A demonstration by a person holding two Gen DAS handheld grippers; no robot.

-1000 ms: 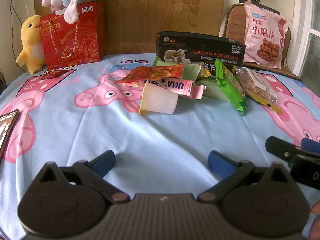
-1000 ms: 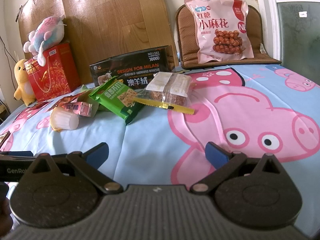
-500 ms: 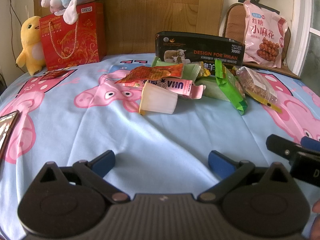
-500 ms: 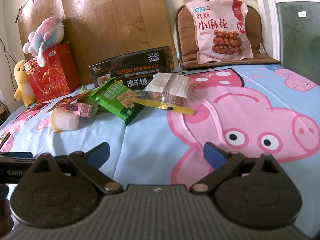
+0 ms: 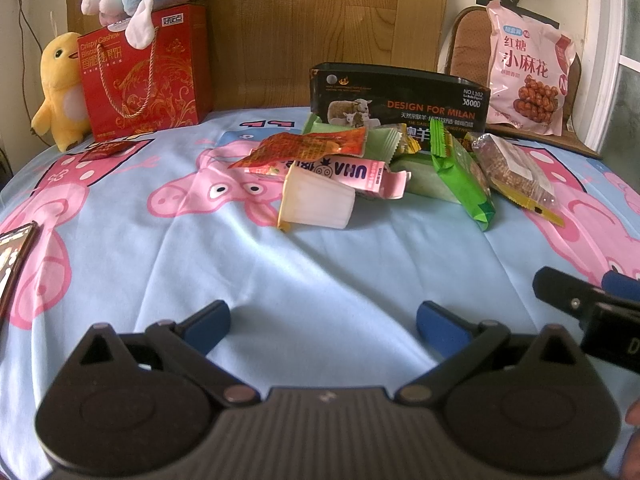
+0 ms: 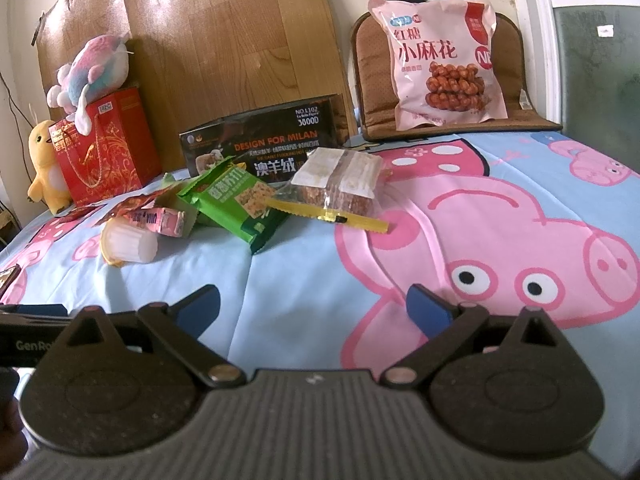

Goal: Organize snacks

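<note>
A heap of snacks lies on the pig-print cloth before a black box (image 5: 400,98) (image 6: 264,148): a white jelly cup (image 5: 316,200) (image 6: 128,242), a pink carton (image 5: 352,172) (image 6: 160,220), an orange-red packet (image 5: 304,148), a green cracker pack (image 5: 464,176) (image 6: 236,204), a clear pack of brown bars (image 5: 512,168) (image 6: 340,180). My left gripper (image 5: 324,324) is open and empty, well short of the cup. My right gripper (image 6: 314,308) is open and empty, near the front, short of the green pack; it shows at the left wrist view's right edge (image 5: 580,300).
A red gift bag (image 5: 144,72) with a plush toy on it and a yellow plush duck (image 5: 60,88) stand at the back left. A big pink snack bag (image 5: 528,68) (image 6: 440,56) leans on a chair at the back right. A phone (image 5: 14,256) lies at the left edge.
The right gripper has crept slightly forward toward the snacks. The left gripper has hardly moved. Both stay open.
</note>
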